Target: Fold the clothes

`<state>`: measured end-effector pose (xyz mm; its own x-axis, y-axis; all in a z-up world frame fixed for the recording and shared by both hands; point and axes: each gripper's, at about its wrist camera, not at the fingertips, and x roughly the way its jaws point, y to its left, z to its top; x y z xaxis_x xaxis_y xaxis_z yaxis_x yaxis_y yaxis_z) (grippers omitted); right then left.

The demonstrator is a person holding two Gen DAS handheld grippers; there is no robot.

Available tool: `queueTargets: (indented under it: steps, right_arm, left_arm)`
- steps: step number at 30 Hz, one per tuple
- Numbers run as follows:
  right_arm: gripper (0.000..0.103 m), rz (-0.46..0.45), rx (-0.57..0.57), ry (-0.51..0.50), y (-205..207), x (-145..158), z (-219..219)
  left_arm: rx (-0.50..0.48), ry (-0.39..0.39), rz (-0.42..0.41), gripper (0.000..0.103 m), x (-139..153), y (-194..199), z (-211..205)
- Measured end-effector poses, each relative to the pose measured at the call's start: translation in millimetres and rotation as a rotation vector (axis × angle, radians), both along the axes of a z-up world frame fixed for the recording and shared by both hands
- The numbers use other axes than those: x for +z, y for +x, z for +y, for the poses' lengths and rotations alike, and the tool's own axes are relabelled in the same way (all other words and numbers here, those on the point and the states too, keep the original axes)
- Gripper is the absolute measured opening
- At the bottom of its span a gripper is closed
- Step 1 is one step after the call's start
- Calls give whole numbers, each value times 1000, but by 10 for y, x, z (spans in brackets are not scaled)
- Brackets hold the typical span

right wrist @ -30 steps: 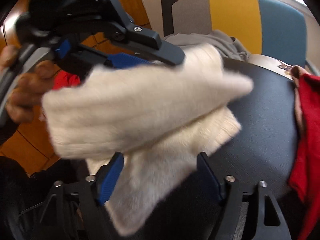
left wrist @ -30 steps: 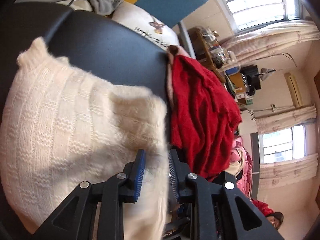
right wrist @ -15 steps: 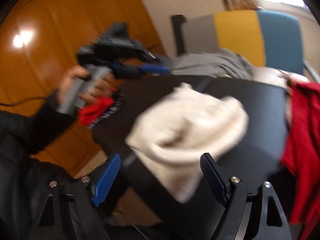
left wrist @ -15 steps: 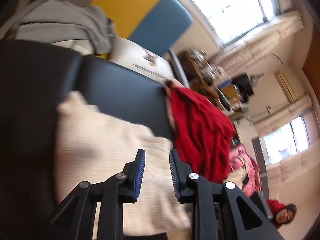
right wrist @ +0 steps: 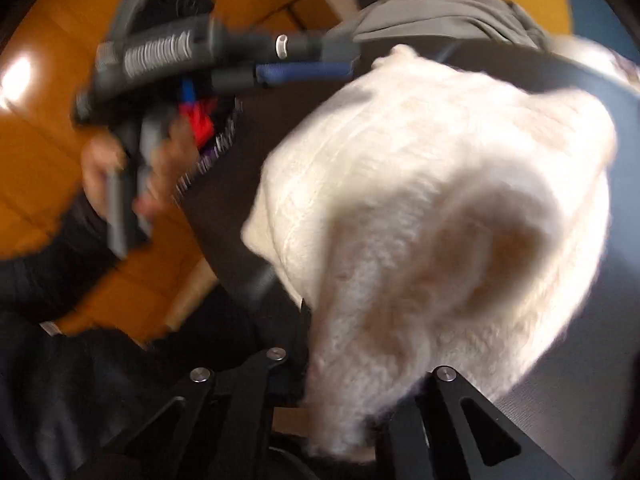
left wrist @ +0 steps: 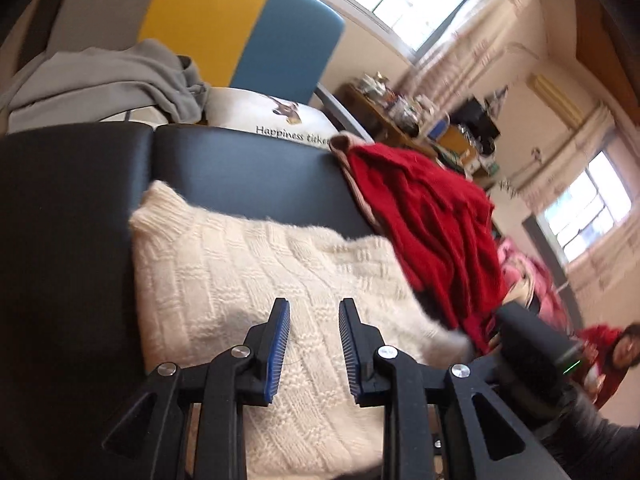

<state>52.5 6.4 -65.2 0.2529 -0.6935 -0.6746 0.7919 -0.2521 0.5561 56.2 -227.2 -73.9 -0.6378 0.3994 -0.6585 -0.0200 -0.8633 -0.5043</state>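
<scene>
Cream sweater point(left wrist: 256, 280) on black table point(left wrist: 240, 176), left gripper point(left wrist: 314, 344) narrowly parted, right gripper's point(right wrist: 360, 380) jaws hidden by knit

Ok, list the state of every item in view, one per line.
cream sweater: folded, lying on the black surface, near edge covering the right fingers.
red sweater: unfolded, draped over the surface's edge.
grey garment: crumpled heap behind the surface.
left hand-held gripper: open, empty, above the cream sweater.
right hand-held gripper: fingers hidden under knit; grip unclear.
</scene>
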Motion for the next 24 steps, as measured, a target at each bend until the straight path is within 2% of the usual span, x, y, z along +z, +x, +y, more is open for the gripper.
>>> queueTargets:
  steps: [1, 2, 5, 7, 9, 11, 12, 13, 14, 15, 20, 22, 24]
  right_arm:
    - [7, -27, -20, -82, 11, 99, 137]
    - [7, -58, -48, -116, 5, 79, 269]
    - [7, -156, -145, -88, -54, -266, 593]
    - [7, -149, -169, 0, -1, -545, 666]
    - [7, -192, -190, -41, 31, -663, 734]
    - [14, -203, -226, -68, 40, -613, 819]
    - [22, -207, -235, -77, 49, -566, 868]
    - [36, -204, -245, -85, 63, -501, 933]
    - [44, -196, -259, -93, 79, -415, 1019]
    - [59, -184, -277, -107, 83, -323, 1113]
    - [62, -122, -423, -226, -162, 70, 1428]
    - [62, -121, -481, -253, -365, 99, 1345]
    - [62, -132, -529, -227, -573, 9, 1125]
  left_arm:
    - [-19, -10, 6, 26, -26, -12, 34]
    - [-29, -23, 2, 26, -65, -21, 49]
    - [-43, -39, -54, 25, -263, -81, 53]
    - [-47, -26, -76, 23, -382, -112, 52]
    - [-35, -28, -70, 23, -391, -103, 65]
    - [-25, -40, -62, 23, -379, -85, 88]
    - [-22, -51, -56, 23, -360, -65, 104]
    - [-16, -52, -45, 23, -337, -36, 110]
    - [-9, -50, -32, 23, -311, -2, 111]
    - [-2, -47, -19, 23, -285, 31, 111]
    - [33, -35, 47, 24, -156, 201, 114]
    - [44, -33, 67, 24, -115, 273, 117]
    - [37, -39, 73, 24, -106, 320, 143]
